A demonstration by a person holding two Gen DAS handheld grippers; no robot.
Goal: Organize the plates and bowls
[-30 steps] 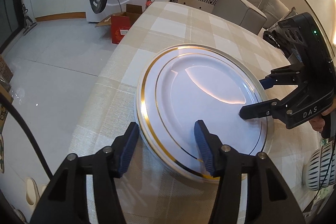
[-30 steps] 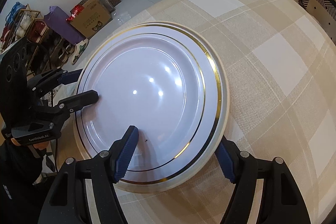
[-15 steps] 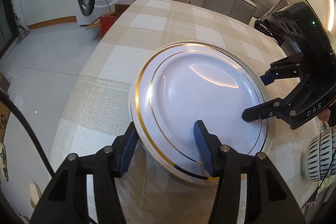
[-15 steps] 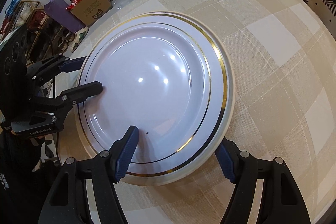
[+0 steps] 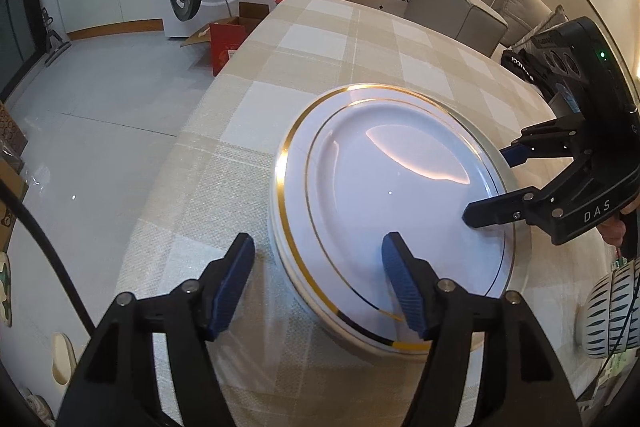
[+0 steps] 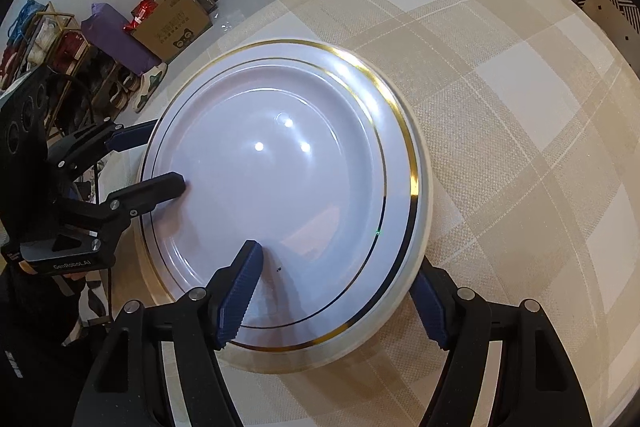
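1. Stack of gold-rimmed plates [image 5: 384, 211] on checked tablecloth [image 5: 320, 39], centre-right of left wrist frame.
2. Left gripper [image 5: 318, 281] straddling near rim – jaws opening, pads off the plate, no grip.
3. Right gripper [image 6: 340, 291] spread wide across opposite rim, one finger over the plate face, one outside; contact cannot be told.
4. Round plate, no long axis – both grippers equally near.
5. Left view only: striped bowl [image 5: 608, 311] at lower right. Right view only: cardboard box [image 6: 172, 23], upper left.

"DAS" marks the right tongs [image 5: 486, 183]; "GenRoboLAI" (small print) the left tongs [image 6: 158, 157].
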